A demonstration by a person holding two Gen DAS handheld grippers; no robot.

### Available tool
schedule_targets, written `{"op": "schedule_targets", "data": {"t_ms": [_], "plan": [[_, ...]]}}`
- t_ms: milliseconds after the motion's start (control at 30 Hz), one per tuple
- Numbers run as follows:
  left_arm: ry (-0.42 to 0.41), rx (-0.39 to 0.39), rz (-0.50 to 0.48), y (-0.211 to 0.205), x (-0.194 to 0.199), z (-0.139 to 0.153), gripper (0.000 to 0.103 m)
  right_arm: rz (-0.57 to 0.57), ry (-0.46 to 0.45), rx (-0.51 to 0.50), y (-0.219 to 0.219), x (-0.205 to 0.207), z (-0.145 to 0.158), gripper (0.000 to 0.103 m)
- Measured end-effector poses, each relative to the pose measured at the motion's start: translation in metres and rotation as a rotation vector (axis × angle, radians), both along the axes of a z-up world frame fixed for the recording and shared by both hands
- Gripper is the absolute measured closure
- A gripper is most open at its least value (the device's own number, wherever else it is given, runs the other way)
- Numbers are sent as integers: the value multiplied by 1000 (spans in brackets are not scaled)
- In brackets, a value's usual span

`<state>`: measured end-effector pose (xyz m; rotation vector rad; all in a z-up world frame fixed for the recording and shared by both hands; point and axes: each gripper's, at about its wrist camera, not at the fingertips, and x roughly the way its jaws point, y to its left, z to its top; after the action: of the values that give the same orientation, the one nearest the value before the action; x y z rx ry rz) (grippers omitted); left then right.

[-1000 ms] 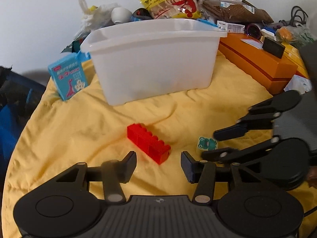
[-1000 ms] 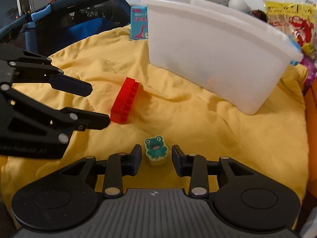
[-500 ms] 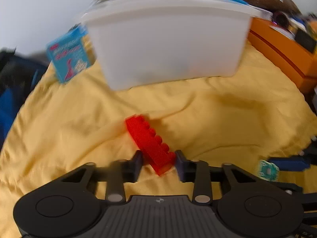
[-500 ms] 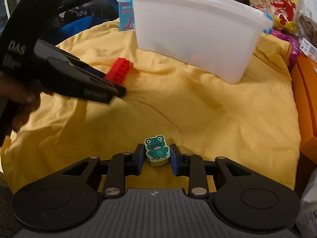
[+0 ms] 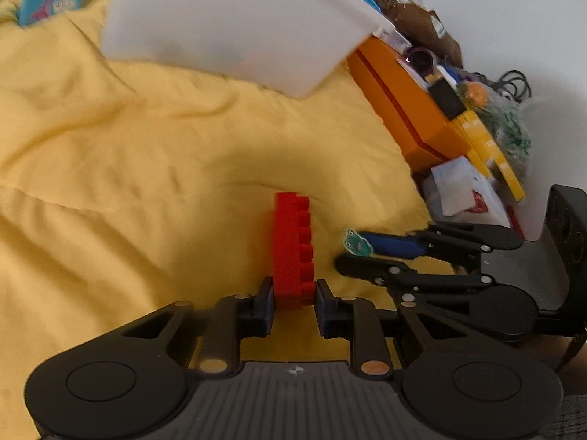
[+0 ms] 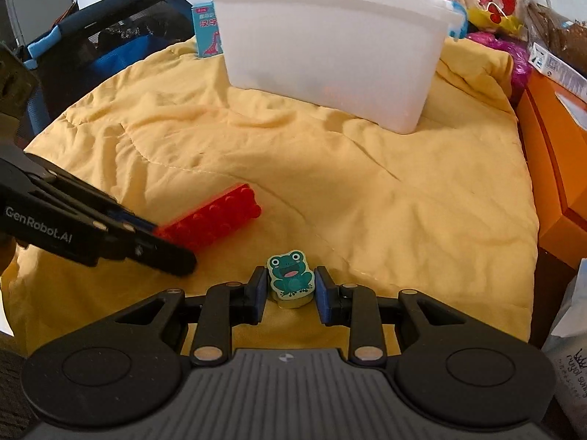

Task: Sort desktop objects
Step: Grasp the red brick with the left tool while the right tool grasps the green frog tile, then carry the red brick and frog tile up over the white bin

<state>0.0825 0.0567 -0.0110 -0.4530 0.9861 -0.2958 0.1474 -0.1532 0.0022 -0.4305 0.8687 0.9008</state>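
A red studded brick [image 5: 292, 245] and a teal-green frog piece [image 6: 290, 275] with a pink mouth and pale yellowish edge lie on a plain yellow quilt [image 6: 367, 190]. The bin [image 6: 330, 47] is milky white, the box [image 6: 207, 31] beside it light blue with a red dinosaur. Both grippers [image 5: 293, 302] [image 6: 288, 293] are black with blue pads, the carton [image 5: 407, 110] orange.
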Motion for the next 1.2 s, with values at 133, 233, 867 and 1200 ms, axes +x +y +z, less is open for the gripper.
{"op": "schedule_targets", "data": {"t_ms": [133, 233, 867, 1200], "plan": [[-124, 348, 7, -26, -11, 21, 42, -3, 9, 8, 1, -2, -1, 72], [-193, 473, -30, -37, -14, 28, 41, -5, 2, 4, 0, -4, -1, 70], [-335, 565, -123, -56, -15, 59, 76, 13, -54, 67, -12, -1, 34, 73], [-600, 608, 47, -31, 36, 164, 76, -91, -316, 313, 2, 56, 141, 72]]}}
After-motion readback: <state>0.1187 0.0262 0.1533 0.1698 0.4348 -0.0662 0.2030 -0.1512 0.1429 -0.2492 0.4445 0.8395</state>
